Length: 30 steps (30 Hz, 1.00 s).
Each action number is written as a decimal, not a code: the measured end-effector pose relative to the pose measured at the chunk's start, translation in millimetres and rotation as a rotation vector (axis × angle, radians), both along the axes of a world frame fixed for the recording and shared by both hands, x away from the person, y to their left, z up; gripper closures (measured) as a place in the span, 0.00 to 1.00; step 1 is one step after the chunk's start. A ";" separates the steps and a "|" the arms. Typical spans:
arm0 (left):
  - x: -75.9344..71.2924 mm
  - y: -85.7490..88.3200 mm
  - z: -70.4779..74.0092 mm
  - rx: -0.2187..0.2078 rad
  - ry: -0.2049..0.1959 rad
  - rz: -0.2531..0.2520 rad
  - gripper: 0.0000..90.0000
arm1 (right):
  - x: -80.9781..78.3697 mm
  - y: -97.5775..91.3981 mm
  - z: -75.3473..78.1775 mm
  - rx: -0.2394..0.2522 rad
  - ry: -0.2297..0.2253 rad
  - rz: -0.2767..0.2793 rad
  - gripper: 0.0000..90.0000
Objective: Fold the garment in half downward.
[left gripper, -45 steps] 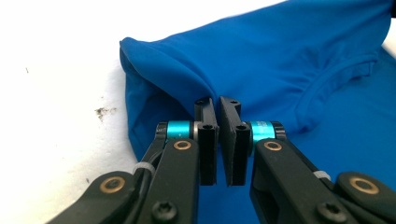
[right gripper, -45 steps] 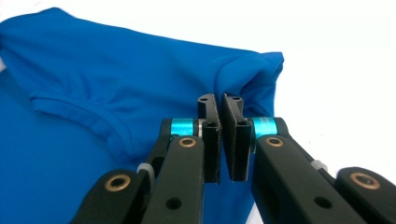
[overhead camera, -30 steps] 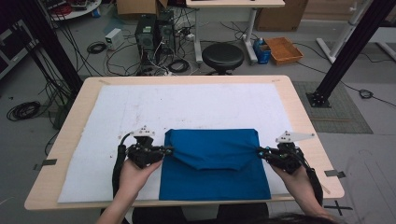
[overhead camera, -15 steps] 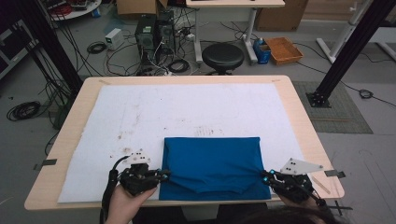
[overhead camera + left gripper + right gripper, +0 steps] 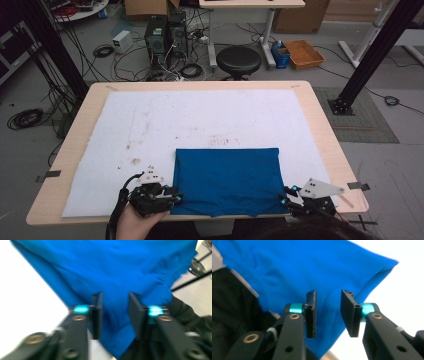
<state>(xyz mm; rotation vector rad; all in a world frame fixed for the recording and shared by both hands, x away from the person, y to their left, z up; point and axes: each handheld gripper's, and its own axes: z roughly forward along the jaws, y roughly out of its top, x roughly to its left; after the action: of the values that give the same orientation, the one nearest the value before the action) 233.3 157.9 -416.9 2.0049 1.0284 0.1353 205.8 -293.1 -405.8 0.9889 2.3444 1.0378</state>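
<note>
Both grippers have just been opening: the left gripper [image 5: 176,198] and right gripper [image 5: 286,196] now stand spread, with the folded blue cloth [image 5: 227,180] lying loose between the jaws, no longer pinched. Since a second ago the fold has been drawn toward the near edge of the white felt mat [image 5: 150,125], so this fold looks finished and released.
</note>
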 end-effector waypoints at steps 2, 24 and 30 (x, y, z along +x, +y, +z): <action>5.9 1.5 4.6 0.012 -0.039 0.029 0.58 | 8.9 -4.9 5.5 0.006 -0.032 -0.043 0.67; 134.2 -4.5 -22.6 0.100 -0.075 0.223 0.57 | 167.6 -8.2 -23.0 0.108 0.139 -0.290 0.59; 132.0 -10.5 -27.6 0.149 -0.068 0.196 0.79 | 170.1 -4.9 -31.8 0.080 0.180 -0.239 0.80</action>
<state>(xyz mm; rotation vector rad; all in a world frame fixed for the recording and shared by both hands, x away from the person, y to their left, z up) 365.3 147.4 -444.5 2.0129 1.1998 0.3931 375.9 -297.9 -437.6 1.4063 2.2645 0.9911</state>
